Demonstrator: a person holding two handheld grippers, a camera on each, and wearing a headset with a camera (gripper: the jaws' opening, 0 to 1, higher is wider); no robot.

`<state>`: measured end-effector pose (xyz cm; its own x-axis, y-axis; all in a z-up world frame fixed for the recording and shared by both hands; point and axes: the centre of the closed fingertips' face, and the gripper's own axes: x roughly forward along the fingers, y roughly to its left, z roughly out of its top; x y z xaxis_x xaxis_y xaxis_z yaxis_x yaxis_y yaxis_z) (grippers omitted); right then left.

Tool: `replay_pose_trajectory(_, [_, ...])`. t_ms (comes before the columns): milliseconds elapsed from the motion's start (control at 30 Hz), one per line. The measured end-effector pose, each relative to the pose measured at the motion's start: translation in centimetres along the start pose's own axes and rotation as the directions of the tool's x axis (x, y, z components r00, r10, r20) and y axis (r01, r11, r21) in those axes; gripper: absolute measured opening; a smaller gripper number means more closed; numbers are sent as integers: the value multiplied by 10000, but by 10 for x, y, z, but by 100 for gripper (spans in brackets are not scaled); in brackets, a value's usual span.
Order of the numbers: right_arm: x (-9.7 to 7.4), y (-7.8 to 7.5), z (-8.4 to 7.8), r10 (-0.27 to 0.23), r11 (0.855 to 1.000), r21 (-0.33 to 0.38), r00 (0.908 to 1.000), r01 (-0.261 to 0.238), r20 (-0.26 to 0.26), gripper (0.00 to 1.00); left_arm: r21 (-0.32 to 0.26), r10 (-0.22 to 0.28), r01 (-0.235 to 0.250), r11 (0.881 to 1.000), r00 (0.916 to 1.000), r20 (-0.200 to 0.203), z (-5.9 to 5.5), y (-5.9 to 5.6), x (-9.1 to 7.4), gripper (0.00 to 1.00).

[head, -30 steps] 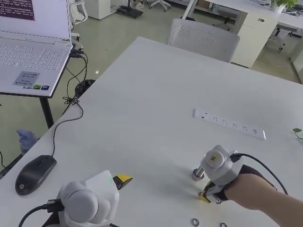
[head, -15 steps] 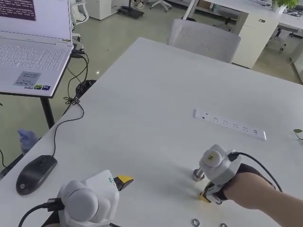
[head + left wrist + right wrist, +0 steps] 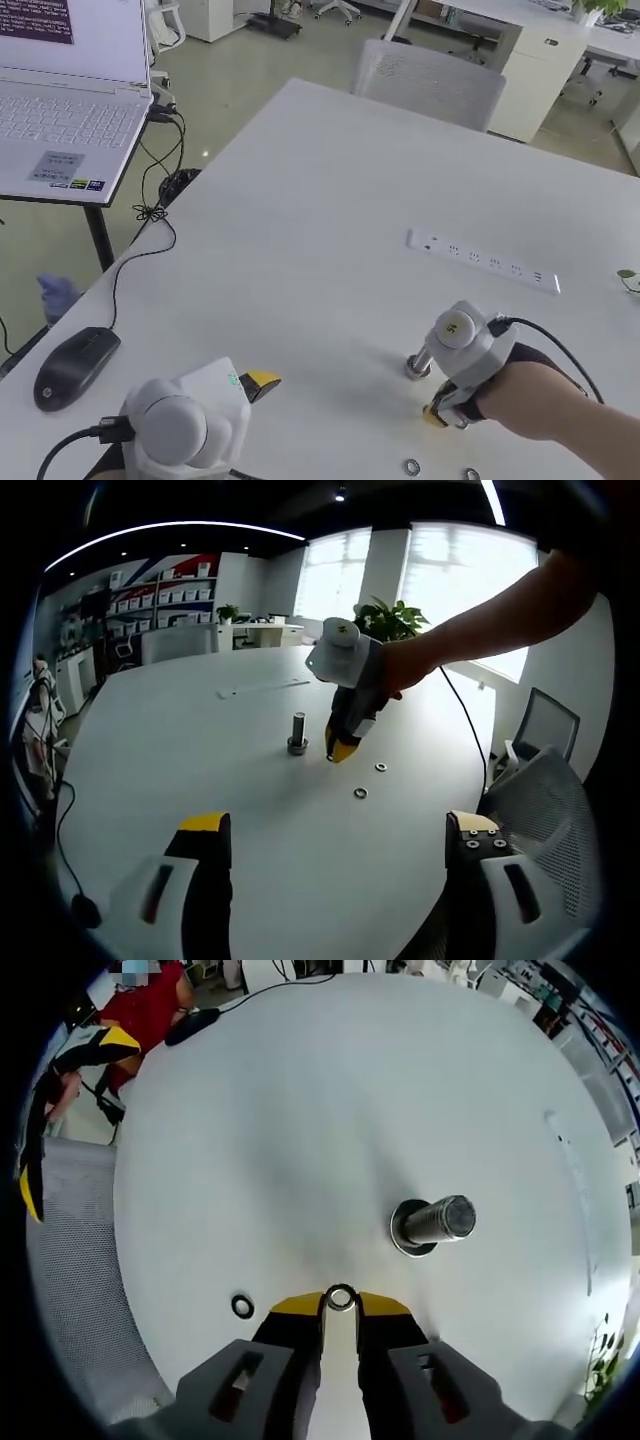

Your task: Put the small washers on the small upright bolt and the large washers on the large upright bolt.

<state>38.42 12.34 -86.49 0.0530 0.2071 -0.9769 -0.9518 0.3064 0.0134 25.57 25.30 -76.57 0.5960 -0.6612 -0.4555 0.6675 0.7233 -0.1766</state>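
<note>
Near edge: left gripper (image 3: pixel 337 830), jaws wide apart, holding nothing. Mouse (image 3: pixel 75 365) sits at the near left edge of the table (image 3: pixel 300 200). 2 loose washers (image 3: pixel 361 793) lie flat to the right, near the edge. Just beyond, right gripper (image 3: pixel 340 1305) points down, jaws almost closed, pinching 1 washer (image 3: pixel 340 1298) at the tabletop. Upright bolt (image 3: pixel 435 1222) stands just far-left of its tips, apart. Past it is open tabletop, then the power strip (image 3: pixel 483 262). Chair (image 3: pixel 430 80) stands beyond the far edge.
</note>
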Motion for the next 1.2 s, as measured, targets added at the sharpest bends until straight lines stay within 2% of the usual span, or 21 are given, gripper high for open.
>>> replay_pose_trajectory(267, [-20,4,0,98,9998,149,9999,-100,102,13,140,-91,91,9999,10000,5,6,-4,2,88])
replay_pose_trajectory(533, [-38,-4,-6,-58,9997,235,9998,53,203,13,141,-14,11,9999,9998,207,15,-3,1,90])
replay_pose_trajectory(767, [-53,-5,-7,-158,9996,251,9991,148,397,13,201,98,-102,9997,9998,187,16,-5,1,94])
replay_pose_trajectory(867, [-56,-4,-7,-136,9996,258,9991,126,400,13,73,152,-154,9999,9995,262,16,-5,1,100])
replay_pose_trajectory(1200, [-59,-9,-20,-200,9993,325,9994,191,267,13,135,258,-260,9996,9995,189,14,-7,-3,99])
